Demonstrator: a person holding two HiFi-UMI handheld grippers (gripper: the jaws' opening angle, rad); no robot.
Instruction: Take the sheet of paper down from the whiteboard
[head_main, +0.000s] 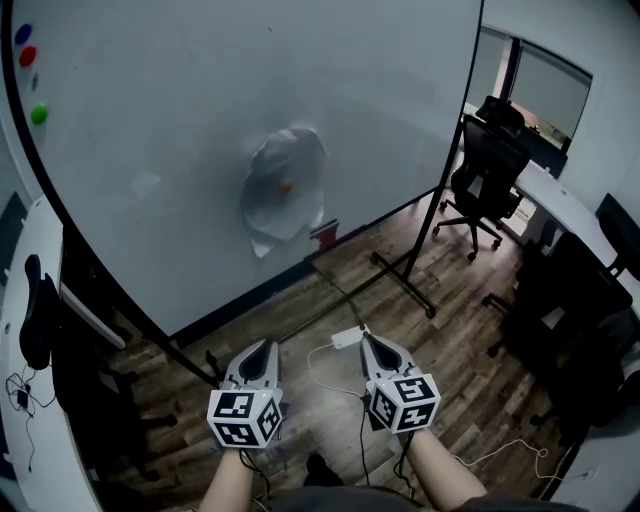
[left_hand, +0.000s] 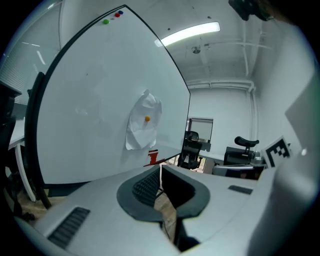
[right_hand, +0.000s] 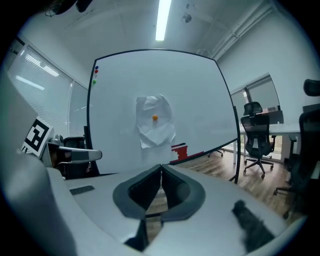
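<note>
Both your grippers are down low in the head view, side by side and well apart from the whiteboard (head_main: 180, 120). Your left gripper (head_main: 268, 344) has its jaws pressed together with nothing between them, and your right gripper (head_main: 368, 339) is the same, jaws meeting at the tips and empty. Both point across the wooden floor (head_main: 450, 330) toward the board.

The sheet of paper (head_main: 285, 192) is up on the whiteboard, crumpled, about midway between the side edges and nearer the bottom edge than the top. A small orange magnet (head_main: 286, 186) sits on it near its middle. Just below and to the right of the paper, at the bottom edge, there's a red object (head_main: 325, 233); what it is you can't tell.

Up in the board's top left corner: a blue magnet (head_main: 23, 33), a red magnet (head_main: 27, 56) and a green magnet (head_main: 39, 114). Past the right edge stands a black office chair (head_main: 485, 175) by a white desk (head_main: 560, 200)
</note>
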